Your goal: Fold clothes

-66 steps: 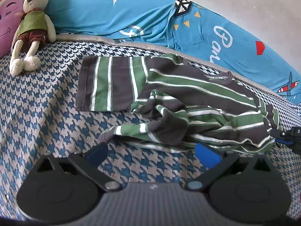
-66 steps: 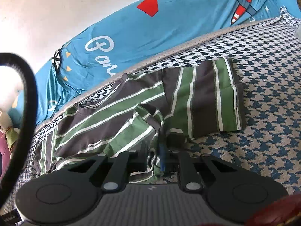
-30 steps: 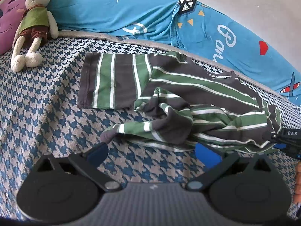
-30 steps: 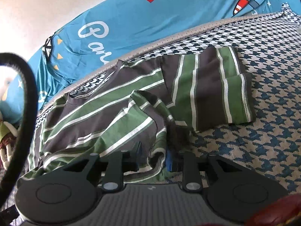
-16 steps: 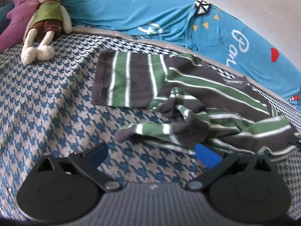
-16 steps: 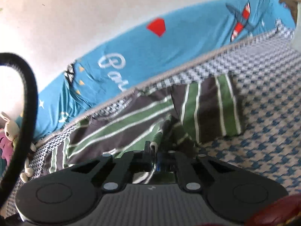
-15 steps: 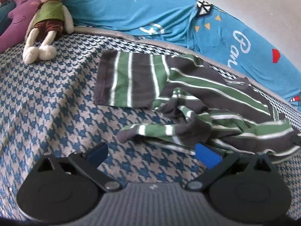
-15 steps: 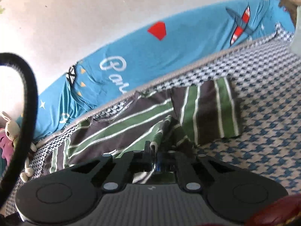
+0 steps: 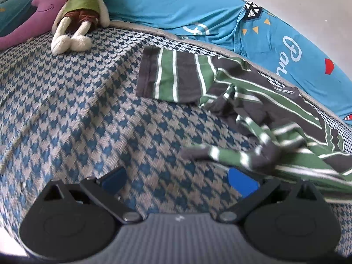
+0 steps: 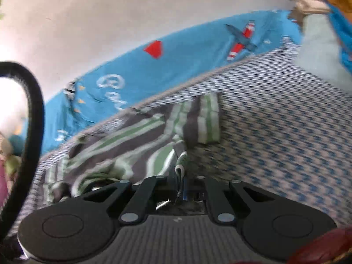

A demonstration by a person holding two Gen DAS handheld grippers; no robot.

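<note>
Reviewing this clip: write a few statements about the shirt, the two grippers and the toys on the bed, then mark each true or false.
1. The right gripper is shut on the striped shirt. True.
2. The left gripper grips a sleeve. False: its jaws stand open over bare bedcover, holding nothing.
3. A plush rabbit lies at the far edge of the bed. True.
4. The shirt is folded into a neat square. False: it lies crumpled, one sleeve spread flat.
5. The shirt has red stripes. False: green, white and dark grey.
</note>
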